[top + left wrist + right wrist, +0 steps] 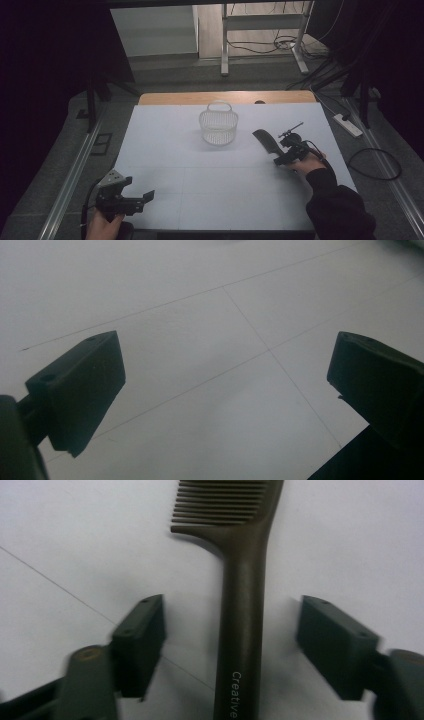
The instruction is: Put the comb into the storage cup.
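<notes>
My right tool (231,645) is spread, its jaws flanking the smooth handle of the dark brown plastic comb (240,605), untouched, flat on the matte white desk (75,540); my left tool (225,390) is spread too.

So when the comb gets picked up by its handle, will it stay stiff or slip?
The comb looks like solid moulded plastic, so probably stiff and light. Its handle seems smooth and narrow between the open jaws of the right gripper, so it might twist or slip. Lying flat, it is unlikely to roll.
</notes>
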Motion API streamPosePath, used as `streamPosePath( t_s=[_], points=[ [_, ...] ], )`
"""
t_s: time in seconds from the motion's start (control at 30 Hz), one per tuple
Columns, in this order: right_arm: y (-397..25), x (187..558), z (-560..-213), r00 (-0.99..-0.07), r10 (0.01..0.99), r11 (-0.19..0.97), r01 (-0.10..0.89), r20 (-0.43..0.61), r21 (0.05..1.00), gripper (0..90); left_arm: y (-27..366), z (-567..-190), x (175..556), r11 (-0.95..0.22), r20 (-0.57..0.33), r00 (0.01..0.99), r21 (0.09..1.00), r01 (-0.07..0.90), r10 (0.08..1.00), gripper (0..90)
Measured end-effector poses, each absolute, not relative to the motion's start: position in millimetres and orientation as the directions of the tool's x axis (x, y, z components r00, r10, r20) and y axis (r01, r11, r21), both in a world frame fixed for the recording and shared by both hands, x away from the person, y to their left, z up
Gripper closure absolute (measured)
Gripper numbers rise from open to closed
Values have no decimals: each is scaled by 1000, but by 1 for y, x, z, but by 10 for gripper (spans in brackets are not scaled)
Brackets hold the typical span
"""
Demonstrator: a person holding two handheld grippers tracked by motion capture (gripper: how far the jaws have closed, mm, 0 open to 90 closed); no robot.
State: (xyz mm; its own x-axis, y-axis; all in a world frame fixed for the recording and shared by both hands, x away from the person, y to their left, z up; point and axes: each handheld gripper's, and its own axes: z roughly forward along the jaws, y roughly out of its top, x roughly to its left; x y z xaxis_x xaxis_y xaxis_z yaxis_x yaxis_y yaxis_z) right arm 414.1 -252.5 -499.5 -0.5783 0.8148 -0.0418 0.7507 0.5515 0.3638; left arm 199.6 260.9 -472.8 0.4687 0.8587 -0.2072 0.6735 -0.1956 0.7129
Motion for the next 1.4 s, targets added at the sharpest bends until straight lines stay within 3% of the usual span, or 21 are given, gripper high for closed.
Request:
streamPosePath(
  t_s=[0.33, 1.0, 1.4],
  points=[
    [-260, 419, -494, -565, 824, 537, 760, -37, 366, 713, 261, -473, 200, -195, -208, 469, 713, 674, 858, 27],
    [-264, 410, -494, -578, 813, 546, 715, -71, 436, 723, 263, -471, 202, -180, -230, 465, 710, 681, 855, 14],
    [-267, 400, -484, -579, 813, 529, 690, -61, 493, 723, 258, -463, 209, -233, -201, 529, 731, 641, 824, 12]
  ],
)
